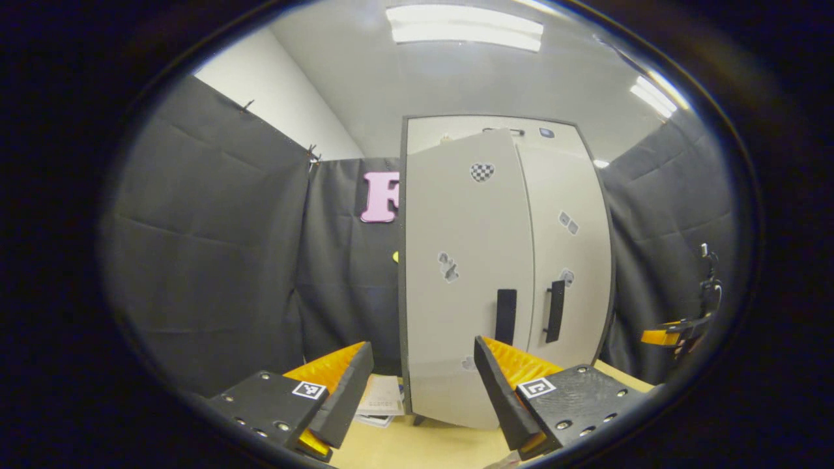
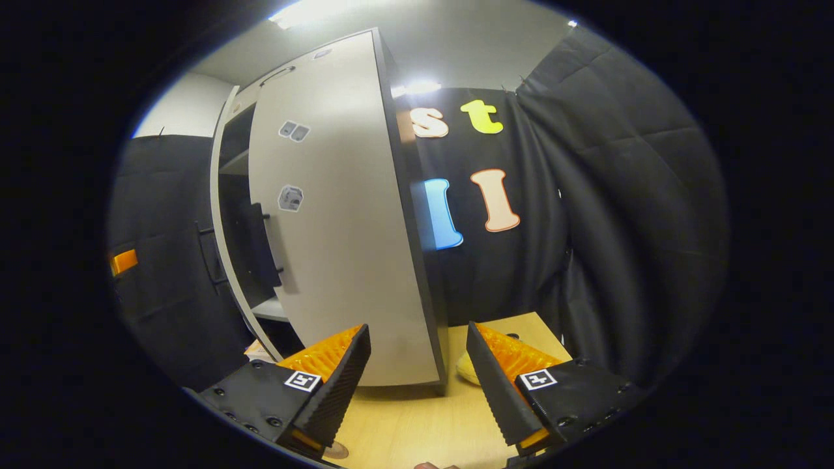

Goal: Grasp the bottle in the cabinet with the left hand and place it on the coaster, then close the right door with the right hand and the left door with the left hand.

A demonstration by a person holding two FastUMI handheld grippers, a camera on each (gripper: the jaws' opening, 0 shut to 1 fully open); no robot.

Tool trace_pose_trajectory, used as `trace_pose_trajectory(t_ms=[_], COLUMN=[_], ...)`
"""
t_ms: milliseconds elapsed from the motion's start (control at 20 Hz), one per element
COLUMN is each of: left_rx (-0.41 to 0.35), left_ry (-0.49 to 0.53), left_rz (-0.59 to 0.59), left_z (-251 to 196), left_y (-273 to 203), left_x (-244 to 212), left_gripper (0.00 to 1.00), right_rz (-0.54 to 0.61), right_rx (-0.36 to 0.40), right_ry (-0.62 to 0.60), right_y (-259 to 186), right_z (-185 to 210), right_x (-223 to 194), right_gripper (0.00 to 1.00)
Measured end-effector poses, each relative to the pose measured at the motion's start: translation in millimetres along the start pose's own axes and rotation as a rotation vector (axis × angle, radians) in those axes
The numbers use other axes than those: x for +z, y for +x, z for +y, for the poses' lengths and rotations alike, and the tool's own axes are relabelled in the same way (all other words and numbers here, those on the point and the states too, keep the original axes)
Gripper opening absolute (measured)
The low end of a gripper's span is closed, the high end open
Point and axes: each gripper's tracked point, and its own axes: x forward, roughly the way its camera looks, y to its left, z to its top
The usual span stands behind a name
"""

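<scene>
- Wide-spread fingers of the left gripper point(image 1: 423, 384) frame the left gripper view, jaws well apart and holding nothing, low over the pale wooden tabletop point(image 1: 417, 449).
- Straight ahead stands the tall grey two-door cabinet point(image 1: 505, 273), and its left door point(image 1: 466, 273) is nearly shut, the top edge leaning just proud of the frame.
- Next to it, the right door point(image 1: 570, 260) looks flush and closed, so the step in hand seems to be the last one: finishing the left door.
- Black bar handles sit side by side, the left handle point(image 1: 505, 316) just above and between the fingers, the right handle point(image 1: 555, 311) beside it.
- Good technique here, as a judgement: push flat on the door face near the handle side, squarely and slowly, rather than clamping the handle.
- Over in the right gripper view, the right gripper point(image 2: 417, 384) is also open and empty, off the cabinet's right side point(image 2: 339, 247).
- A narrow gap with shelves point(image 2: 238, 163) shows between the doors from that angle.
- Bottle and coaster: their place cannot be told from these views.
- One risk: a hard shove could rock the cabinet.
</scene>
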Motion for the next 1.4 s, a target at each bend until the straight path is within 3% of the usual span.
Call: trace_pose_trajectory(t_ms=[100,150,350,400,450,600,900,950,1150,1400], left_rx=[0.006,0.001,0.013,0.019,0.019,0.011,0.046,0.053,0.072,0.067], left_ry=[-0.037,-0.041,-0.008,-0.012,-0.017,-0.027,-0.017,-0.017,0.026,0.034], left_rz=[-0.019,-0.020,0.003,0.004,0.000,-0.009,-0.006,-0.006,0.006,0.053], left_z=[3,4,26,29,31,35,61,64,75,79], left_y=[-12,-18,-29,-32,-35,-46,-75,-79,-97,-94], left_x=[4,3,-7,-6,-5,-5,-13,-14,-19,-38], left_gripper=[0.96,0.90,0.90,0.90,0.90,0.90,0.90,0.90,0.91,0.90], right_rz=[-0.027,-0.042,-0.090,-0.095,-0.109,-0.133,-0.126,-0.123,-0.115,-0.090], right_rx=[0.003,0.006,-0.036,-0.054,-0.066,-0.088,-0.030,-0.021,0.014,0.055], right_ry=[-0.001,-0.001,0.009,0.016,0.022,0.034,0.041,0.032,0.018,-0.011], right_y=[5,5,-3,-8,-12,-18,-22,-23,-24,-25], right_z=[9,13,21,21,23,31,75,82,108,137], right_x=[10,15,28,29,30,30,35,33,27,14], right_gripper=[0.91,0.95,0.91,0.95,0.91,0.94,0.95,0.91,0.94,0.91])
